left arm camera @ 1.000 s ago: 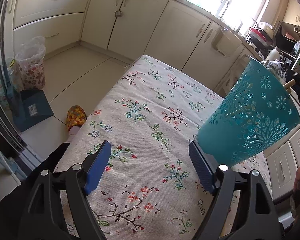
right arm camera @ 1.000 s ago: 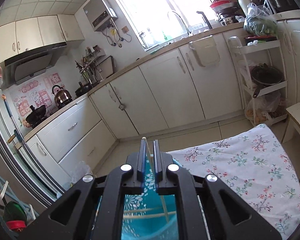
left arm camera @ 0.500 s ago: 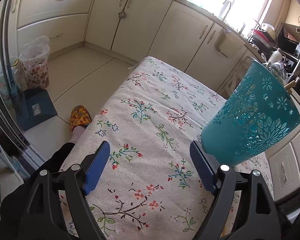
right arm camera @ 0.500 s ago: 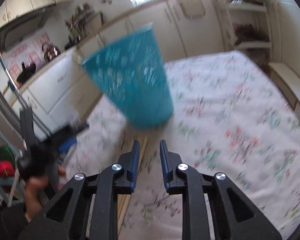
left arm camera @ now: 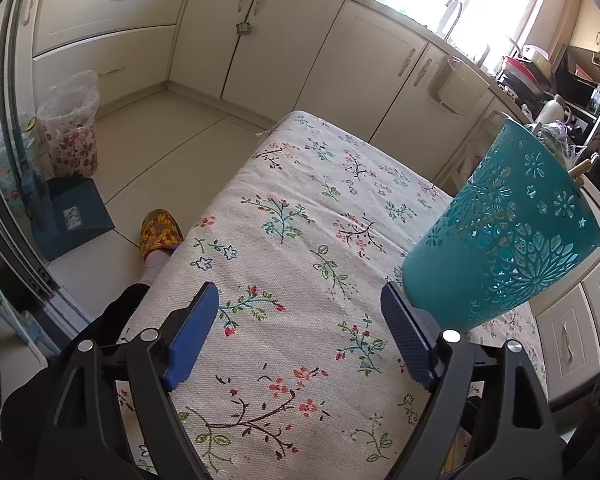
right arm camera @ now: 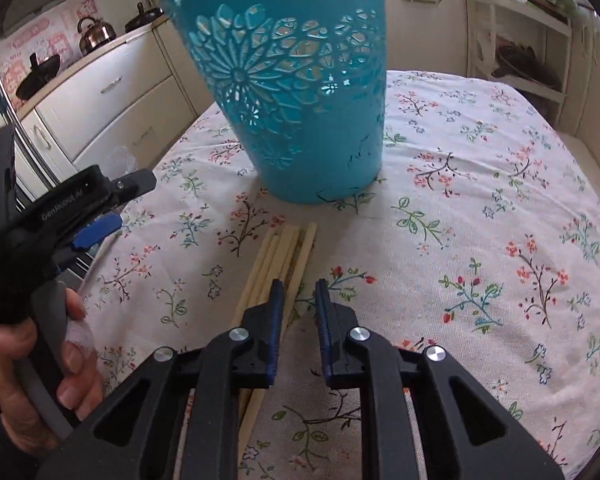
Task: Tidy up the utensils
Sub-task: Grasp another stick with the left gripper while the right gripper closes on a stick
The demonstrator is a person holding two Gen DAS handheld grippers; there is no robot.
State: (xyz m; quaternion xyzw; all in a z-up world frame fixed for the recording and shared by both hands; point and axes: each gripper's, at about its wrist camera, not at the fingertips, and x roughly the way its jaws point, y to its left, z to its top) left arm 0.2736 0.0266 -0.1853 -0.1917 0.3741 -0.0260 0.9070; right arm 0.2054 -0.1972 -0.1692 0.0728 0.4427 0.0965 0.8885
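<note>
Right gripper (right arm camera: pixel 298 286), jaws narrowly parted and empty, above chopsticks (right arm camera: pixel 278 258) before teal holder (right arm camera: pixel 296 92); left gripper (left arm camera: pixel 300 312) wide, empty.

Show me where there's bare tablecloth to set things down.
Free: the wide stretch of tablecloth right of the teal holder, and the cloth ahead of the left gripper toward the far edge. Crowded: between holder and right gripper, where the chopsticks lie.
</note>
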